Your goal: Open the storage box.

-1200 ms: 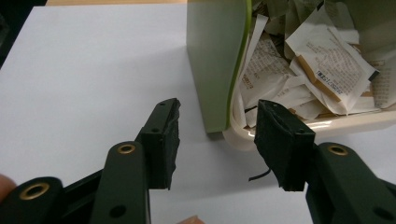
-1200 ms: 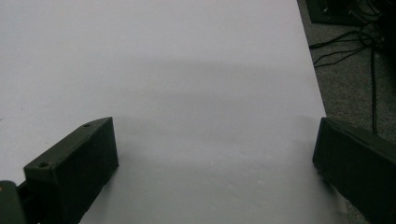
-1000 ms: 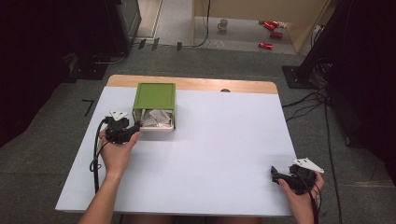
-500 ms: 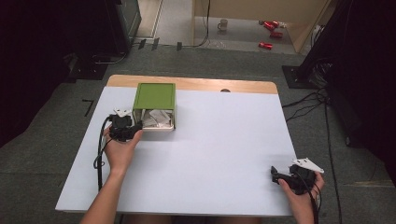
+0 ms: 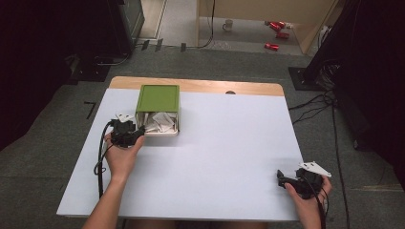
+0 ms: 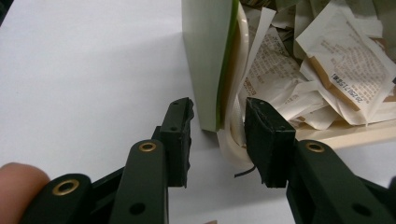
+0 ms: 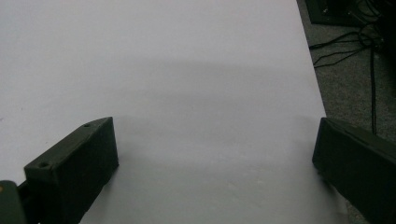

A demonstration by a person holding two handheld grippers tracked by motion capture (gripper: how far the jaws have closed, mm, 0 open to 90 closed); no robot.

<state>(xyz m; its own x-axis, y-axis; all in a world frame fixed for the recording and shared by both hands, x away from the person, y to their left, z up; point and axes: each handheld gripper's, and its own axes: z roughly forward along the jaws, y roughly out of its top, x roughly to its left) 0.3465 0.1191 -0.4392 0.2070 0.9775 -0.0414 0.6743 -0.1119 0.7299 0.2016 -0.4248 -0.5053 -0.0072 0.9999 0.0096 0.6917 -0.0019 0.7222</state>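
Closing lately, left gripper (image 6: pixel 215 135) jaws straddle the green box (image 5: pixel 158 100) wall; right gripper (image 5: pixel 286 180) jaws gape.

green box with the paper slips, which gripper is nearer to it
Left. The left gripper is at the green box, its jaws straddling the box's side wall. The right gripper rests far off at the table's near right corner.
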